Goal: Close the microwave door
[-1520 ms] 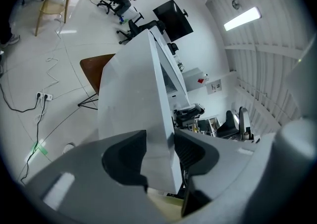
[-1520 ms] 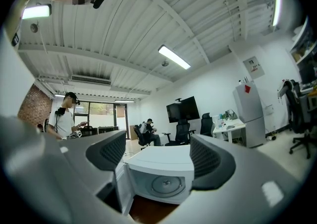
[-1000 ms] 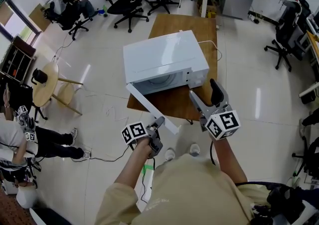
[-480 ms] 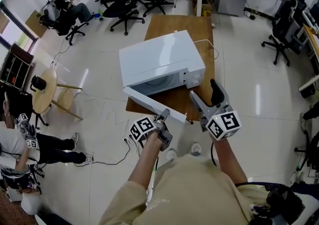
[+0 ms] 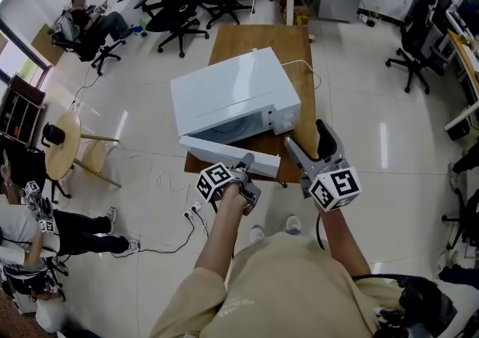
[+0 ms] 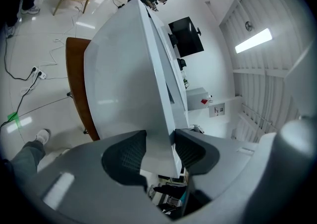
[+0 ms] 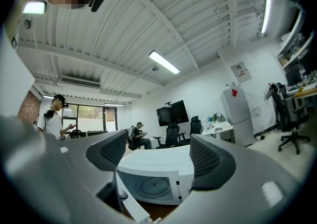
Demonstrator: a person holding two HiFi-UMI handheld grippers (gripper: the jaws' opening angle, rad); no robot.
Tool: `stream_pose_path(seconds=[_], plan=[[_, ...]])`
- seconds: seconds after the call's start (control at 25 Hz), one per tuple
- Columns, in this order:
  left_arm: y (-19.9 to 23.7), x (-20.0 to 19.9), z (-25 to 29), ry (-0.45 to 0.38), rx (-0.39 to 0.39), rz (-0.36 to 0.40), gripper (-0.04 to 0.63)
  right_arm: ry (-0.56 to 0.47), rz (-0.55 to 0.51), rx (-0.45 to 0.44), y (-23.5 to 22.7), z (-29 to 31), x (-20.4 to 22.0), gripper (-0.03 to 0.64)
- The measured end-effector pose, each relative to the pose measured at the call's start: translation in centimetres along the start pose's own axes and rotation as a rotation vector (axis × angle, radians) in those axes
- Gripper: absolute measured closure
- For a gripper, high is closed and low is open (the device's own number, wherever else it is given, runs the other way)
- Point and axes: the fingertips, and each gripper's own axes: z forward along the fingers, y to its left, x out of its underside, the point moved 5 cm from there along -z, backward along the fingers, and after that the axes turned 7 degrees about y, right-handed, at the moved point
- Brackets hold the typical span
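A white microwave point(image 5: 228, 97) stands on a brown wooden table point(image 5: 296, 41). Its door point(image 5: 224, 154) hangs partly open, at a narrow angle to the front. My left gripper point(image 5: 247, 166) is shut on the door's free edge. In the left gripper view the door point(image 6: 124, 69) fills the middle, its thin edge pinched between the dark pads point(image 6: 126, 156) of my left gripper point(image 6: 158, 151). My right gripper point(image 5: 309, 142) stands open and empty to the right of the door. In the right gripper view my right gripper point(image 7: 156, 156) tilts slightly upward, with the microwave point(image 7: 158, 176) and its cavity beyond.
Black office chairs point(image 5: 176, 4) stand behind the table, another chair point(image 5: 412, 37) at the right. A round side table point(image 5: 63, 142) and a person point(image 5: 45, 217) are at the left. A cable and power strip point(image 5: 193, 211) lie on the floor by my feet.
The door has swung from wide open to nearly against the microwave's front. My left gripper moved right and toward the microwave with it. The right gripper has barely moved.
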Motion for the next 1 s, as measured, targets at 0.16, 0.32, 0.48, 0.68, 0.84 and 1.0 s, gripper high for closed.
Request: stream_pose_path(seconds=[0.16, 0.32, 0.48, 0.68, 0.84, 1.0], plan=[[-0.3, -0.6, 1.3, -0.002, 0.003, -0.027, 0.407, -0.002, -0.008, 0.019, -0.6, -0.5, -0.1, 0.227], [-0.8, -1.4, 2.3, -0.007, 0.007, -0.053, 0.407, -0.001, -0.006, 0.036, -1.1, -0.7, -0.4, 0.227], [-1.0, -2.2, 3.3, -0.011, 0.011, -0.080, 0.407, 0.000, -0.008, 0.050, -1.7, -0.8, -0.4, 0.227], [-1.1, -3.2, 4.7, -0.022, 0.021, -0.105, 0.408, 0.003, -0.010, 0.051, -2.1, -0.6, -0.1, 0.227], [-1.4, -4.0, 5.1, -0.030, 0.022, -0.129, 0.408, 0.005, -0.011, 0.054, -2.0, -0.3, -0.3, 0.228], [-1.5, -4.7, 5.9, -0.038, 0.036, -0.141, 0.409, 0.009, -0.018, 0.055, -2.3, -0.2, -0.2, 0.229]])
